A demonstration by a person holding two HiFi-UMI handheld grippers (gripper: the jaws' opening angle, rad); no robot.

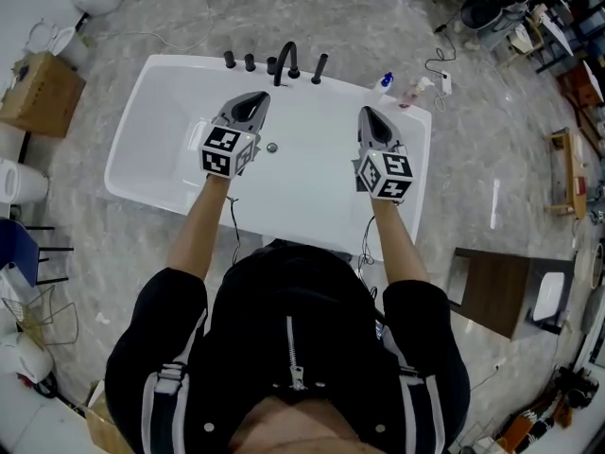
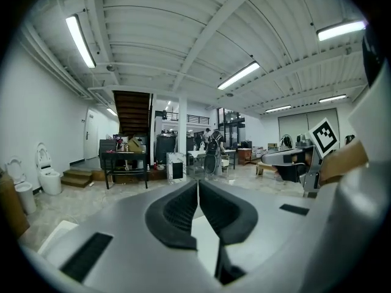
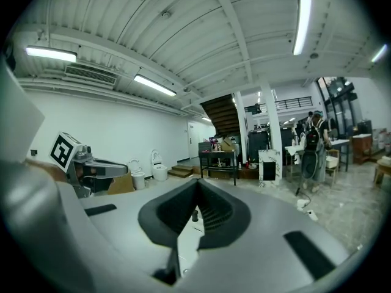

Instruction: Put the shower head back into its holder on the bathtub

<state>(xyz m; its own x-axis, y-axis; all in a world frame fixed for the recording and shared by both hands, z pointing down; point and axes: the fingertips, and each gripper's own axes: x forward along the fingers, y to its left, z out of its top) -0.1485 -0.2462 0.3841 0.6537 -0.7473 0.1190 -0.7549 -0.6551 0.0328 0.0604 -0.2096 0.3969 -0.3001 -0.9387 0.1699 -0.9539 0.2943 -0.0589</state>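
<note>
Two grey moulded grippers are held side by side over the basin of the glossy white, rounded-rectangular bathtub. The left gripper and the right gripper each have their ribbed black pads closed tip to tip, with nothing gripped between them. A row of matte black fittings stands on the tub's far rim, with a curved spout among short cylindrical knobs. The slim upright rod at the row's right end appears to be the shower head seated in its holder, though it is too small to confirm.
</note>
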